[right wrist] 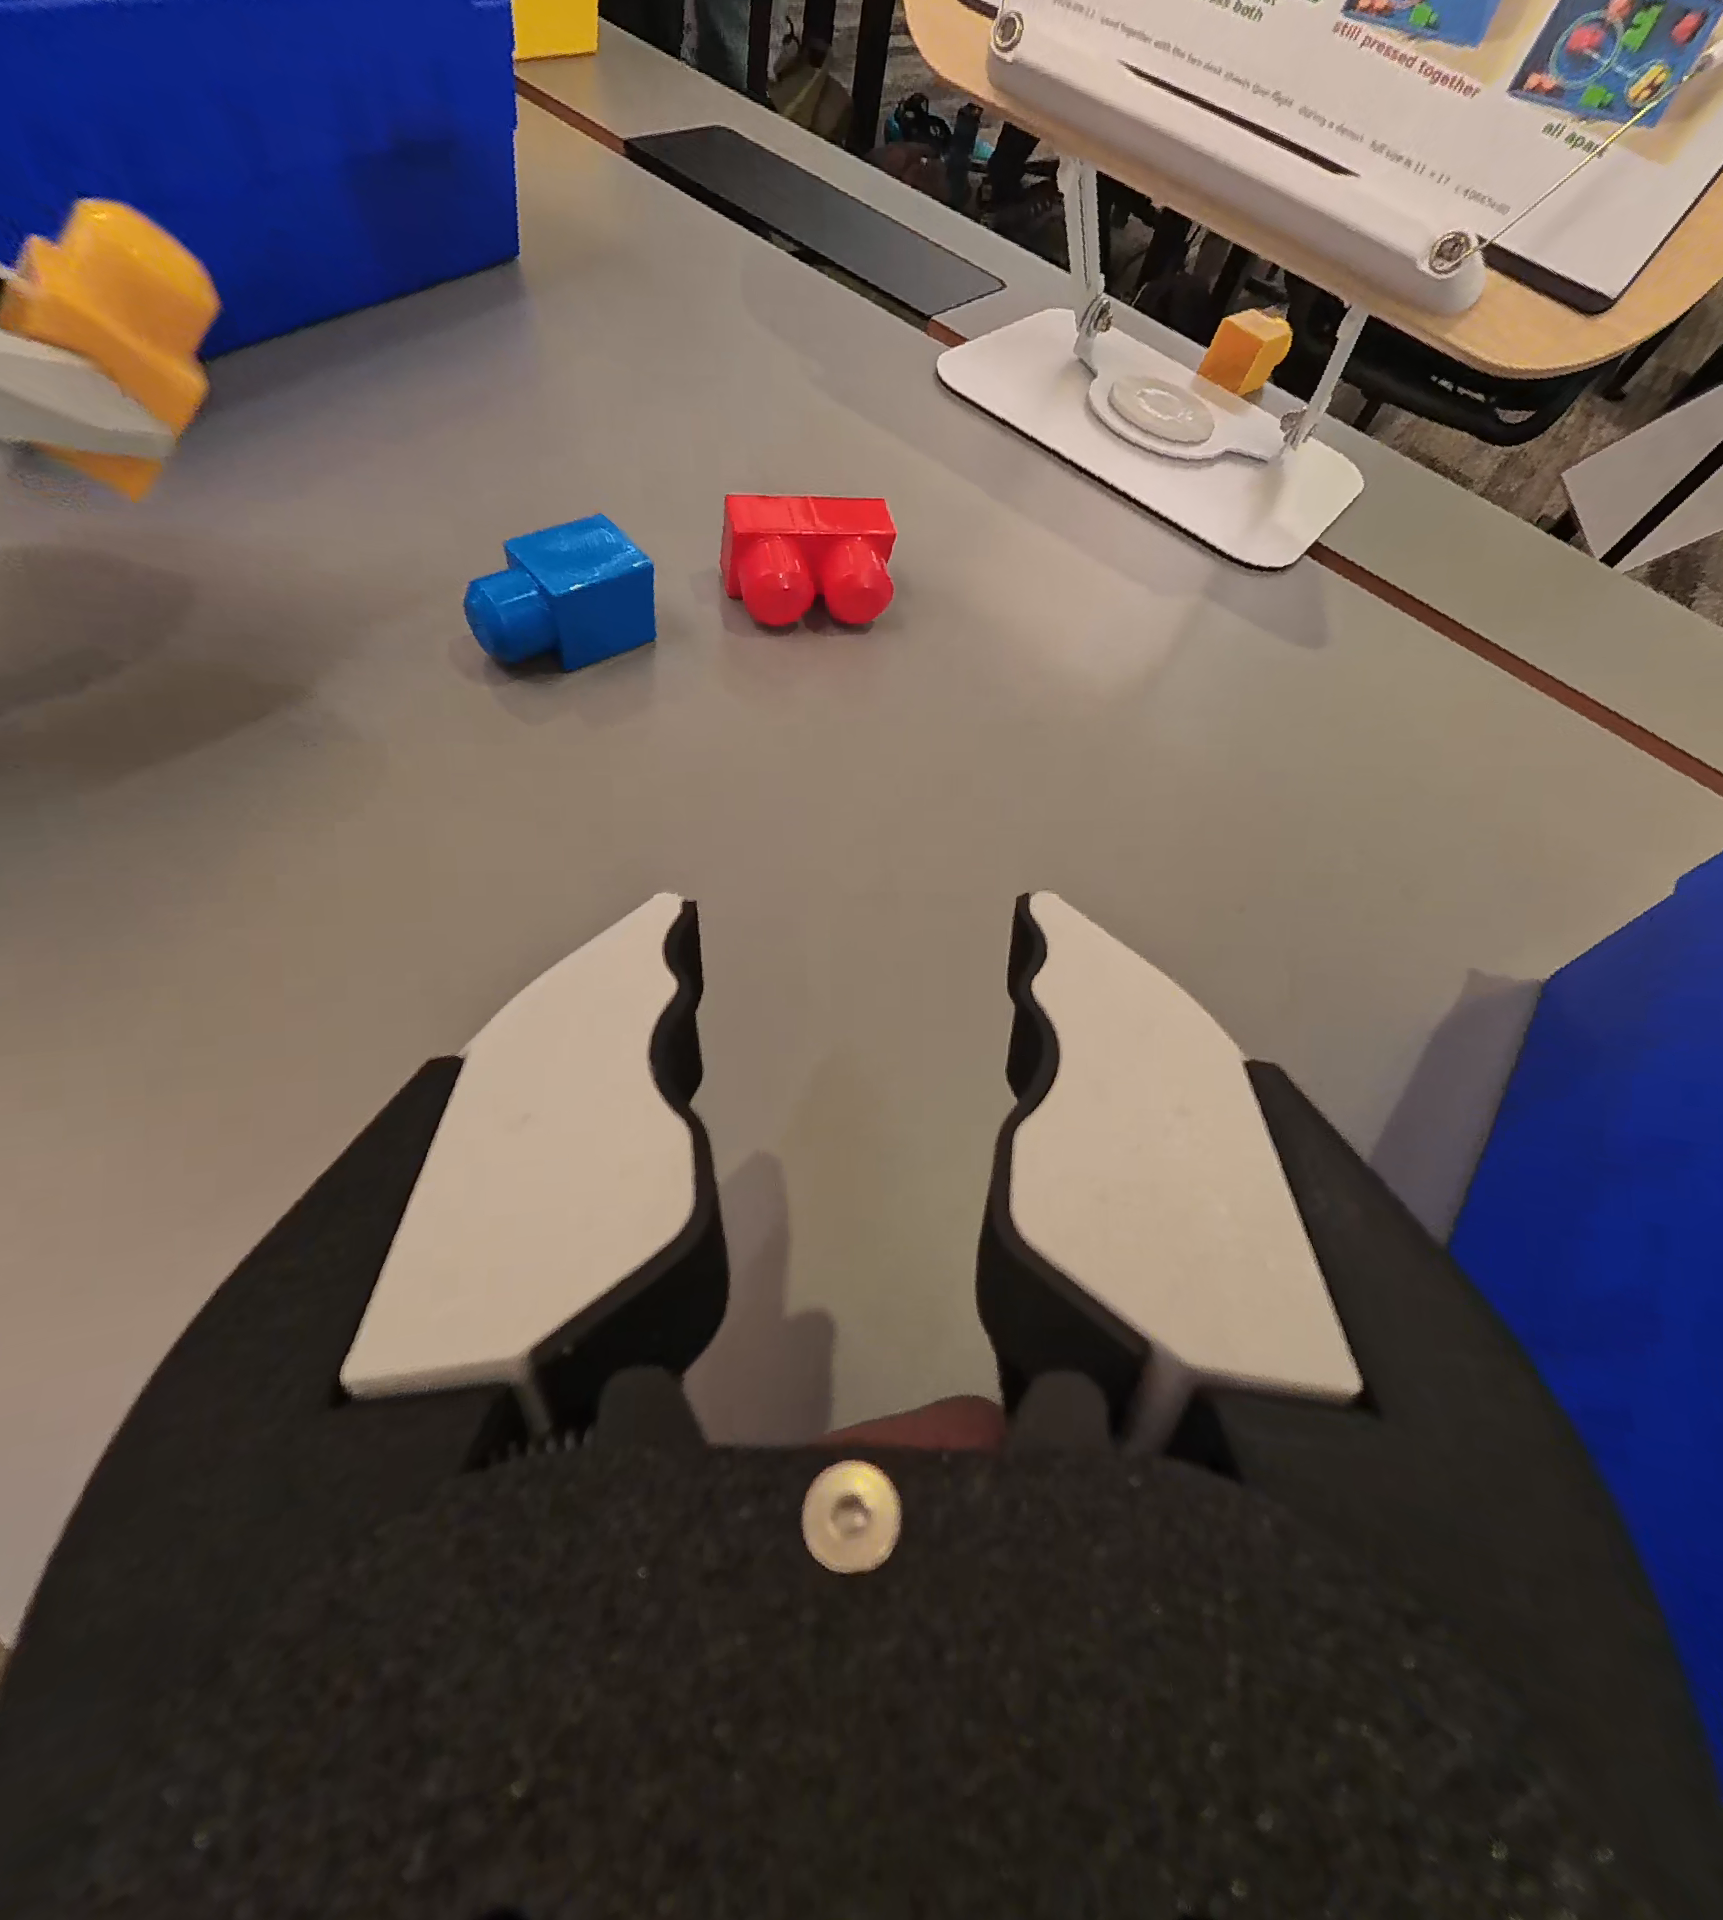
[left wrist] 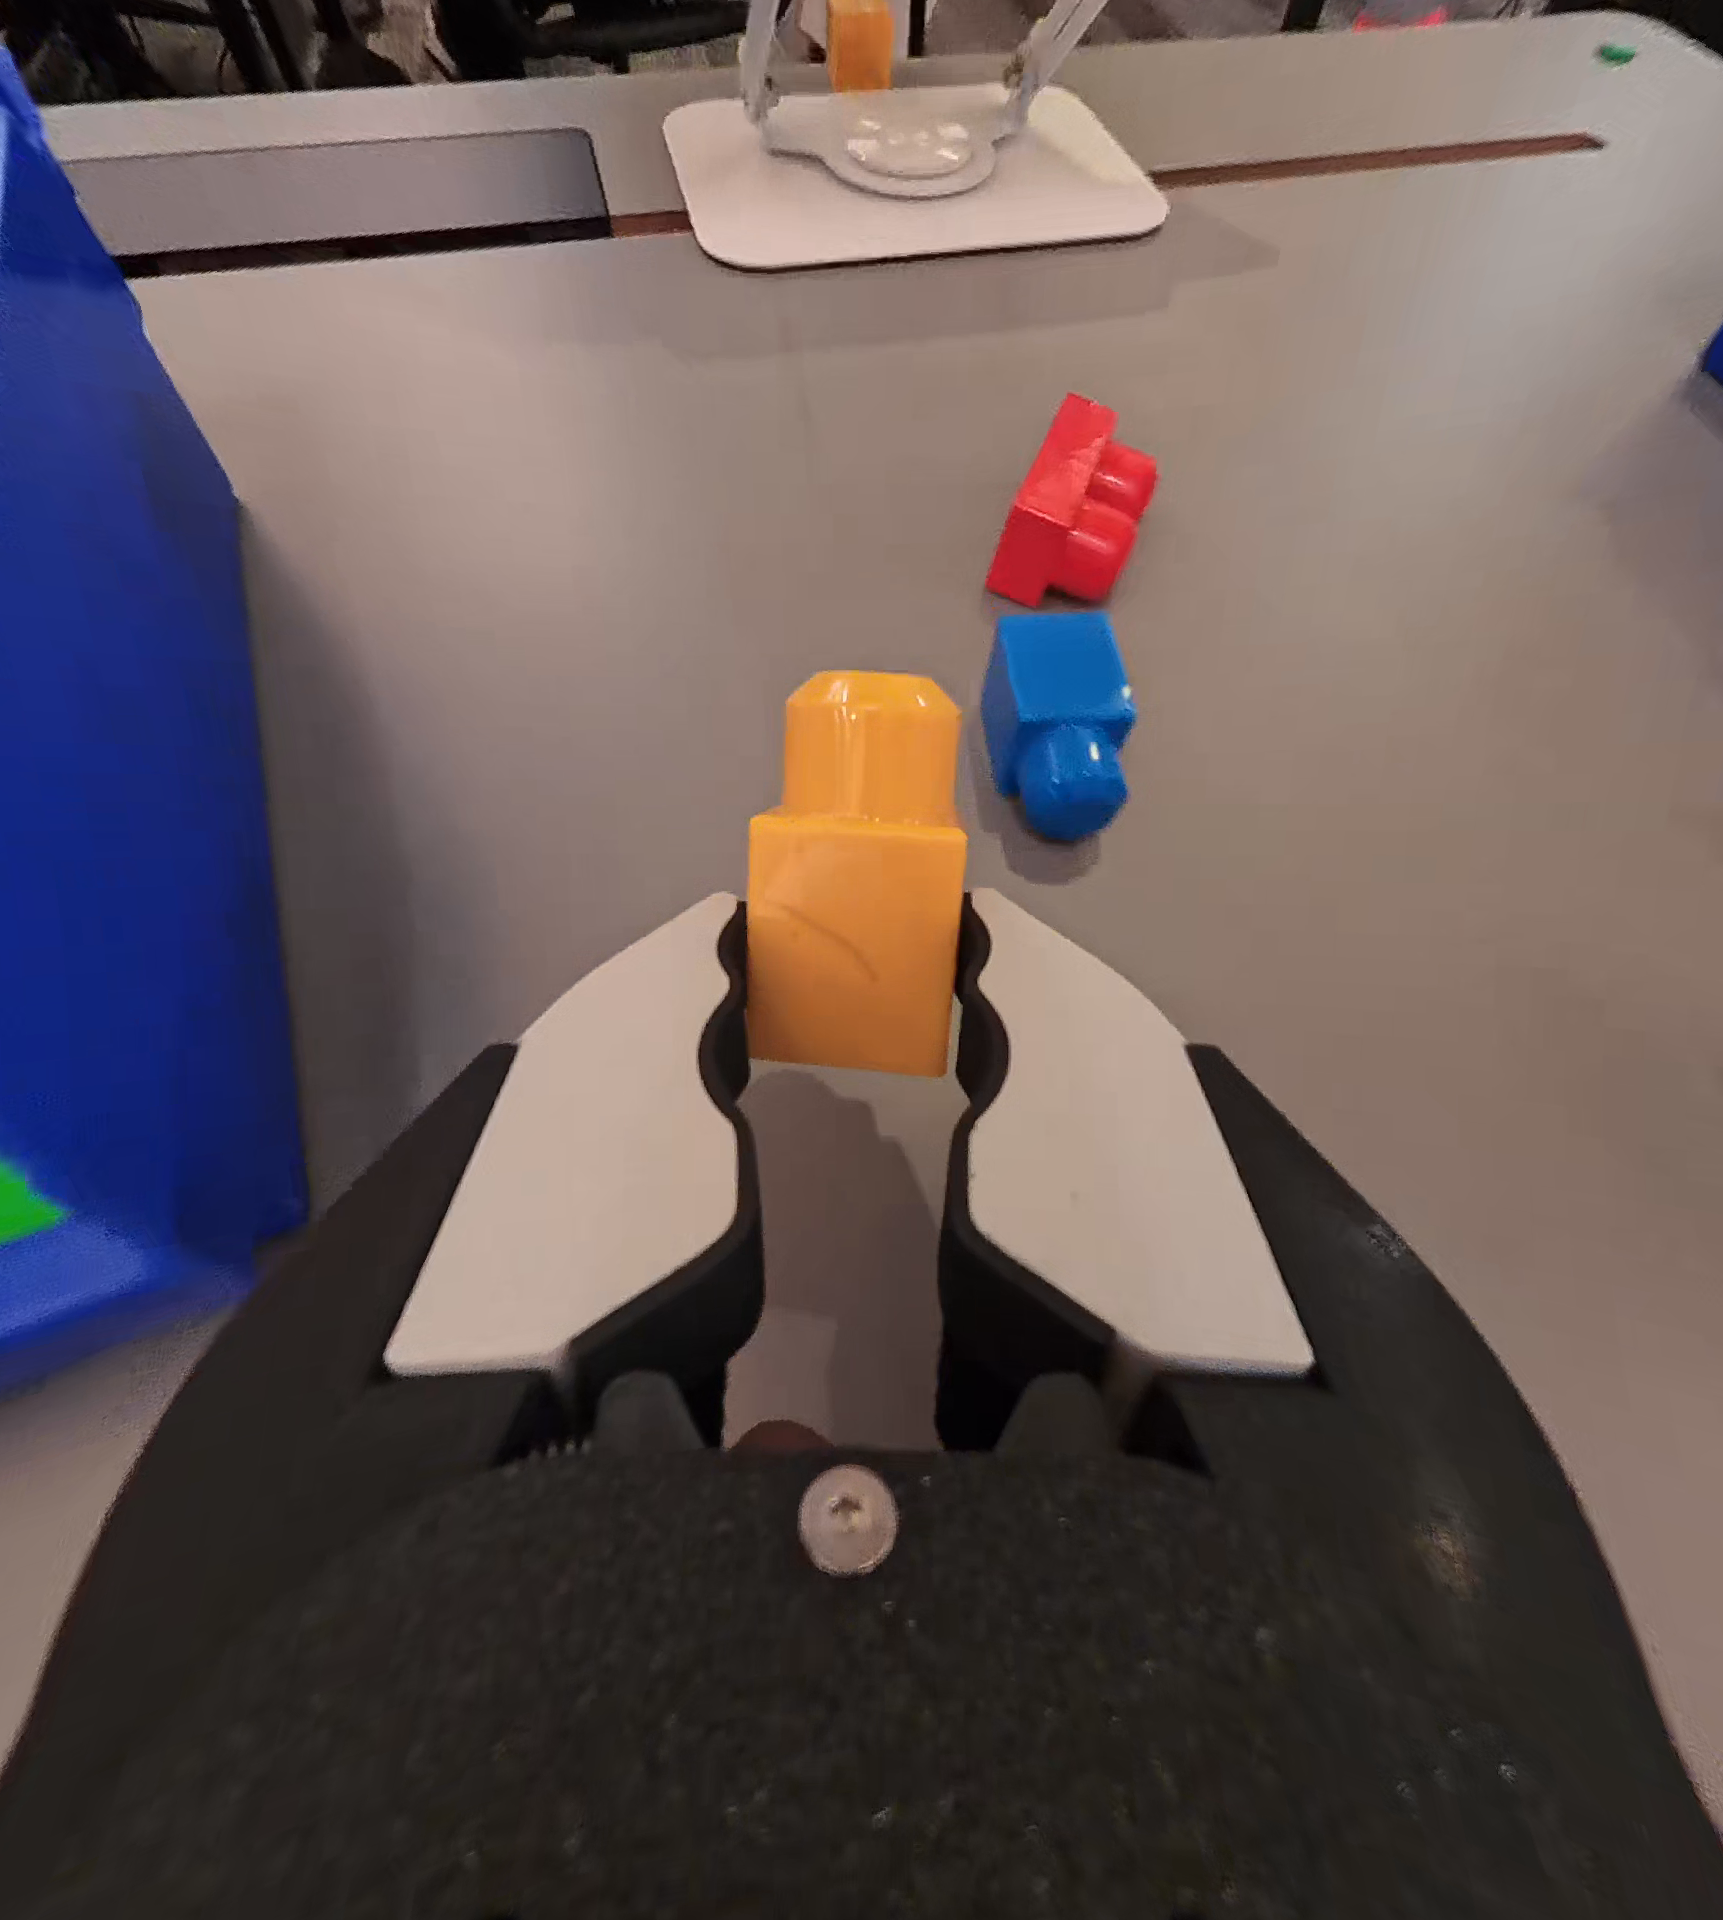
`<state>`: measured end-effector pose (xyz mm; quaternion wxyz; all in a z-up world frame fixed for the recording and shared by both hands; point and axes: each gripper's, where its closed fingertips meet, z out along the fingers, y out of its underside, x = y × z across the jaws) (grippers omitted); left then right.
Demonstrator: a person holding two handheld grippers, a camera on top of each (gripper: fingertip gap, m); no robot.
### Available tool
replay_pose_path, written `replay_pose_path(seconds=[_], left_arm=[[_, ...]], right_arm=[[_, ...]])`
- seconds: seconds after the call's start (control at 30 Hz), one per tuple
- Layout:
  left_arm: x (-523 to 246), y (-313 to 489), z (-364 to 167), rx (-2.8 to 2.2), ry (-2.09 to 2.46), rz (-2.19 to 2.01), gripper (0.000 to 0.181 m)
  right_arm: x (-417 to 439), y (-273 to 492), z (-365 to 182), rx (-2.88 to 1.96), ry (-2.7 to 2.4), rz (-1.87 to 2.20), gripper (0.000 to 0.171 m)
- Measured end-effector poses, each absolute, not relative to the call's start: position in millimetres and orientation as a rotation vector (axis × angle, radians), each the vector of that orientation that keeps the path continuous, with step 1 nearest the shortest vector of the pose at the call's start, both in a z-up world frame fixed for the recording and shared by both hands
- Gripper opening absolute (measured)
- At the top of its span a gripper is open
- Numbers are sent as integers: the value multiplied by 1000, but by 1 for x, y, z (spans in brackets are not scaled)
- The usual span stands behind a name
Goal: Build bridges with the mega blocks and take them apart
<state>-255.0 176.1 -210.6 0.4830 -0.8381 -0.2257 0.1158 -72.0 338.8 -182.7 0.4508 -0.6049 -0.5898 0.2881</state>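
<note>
Three blocks loose, no bridge yet: left hand-held gripper (left wrist: 855, 977) pinches the orange block (left wrist: 855, 914); right hand-held gripper (right wrist: 855, 935) spread, empty.

My left camera sits just behind my left hand-held gripper (left wrist: 855, 977), looking forward and down along its fingers across the grey counter (left wrist: 524, 571), close to the surface, toward the white stand base (left wrist: 1075, 208) at the far edge. My right camera rides my right hand-held gripper (right wrist: 855, 935) likewise, a little higher and angled leftward. Both views share the blue block (left wrist: 1054, 717) (right wrist: 566, 592), the red block (left wrist: 1070, 509) (right wrist: 810, 556) and that stand (right wrist: 1283, 488); the right view also catches my left hand-held gripper (right wrist: 124, 416) from the side.
</note>
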Motion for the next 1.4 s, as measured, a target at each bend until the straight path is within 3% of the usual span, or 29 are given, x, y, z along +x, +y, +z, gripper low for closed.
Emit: replay_pose_path(seconds=[0.3, 0.73, 0.93, 1.17, 1.27, 1.4], left_arm=[[-284, 225, -248, -2156, -638, 186, 37], [-272, 217, -266, -2282, -609, 240, 36], [-268, 210, -267, -2291, -616, 232, 53], [-250, 197, -251, -2271, -591, 187, 60], [-251, 195, -227, -2239, -560, 228, 55], [-263, 204, -208, -2242, -453, 355, 21]], right_arm=[[-72, 341, -184, -1495, -1462, 706, 57], [-71, 345, -188, -1507, -1463, 699, 57], [-70, 346, -188, -1510, -1463, 694, 57], [-70, 346, -188, -1506, -1465, 689, 57], [-70, 346, -187, -1507, -1460, 692, 57], [-69, 346, -185, -1503, -1459, 693, 57]])
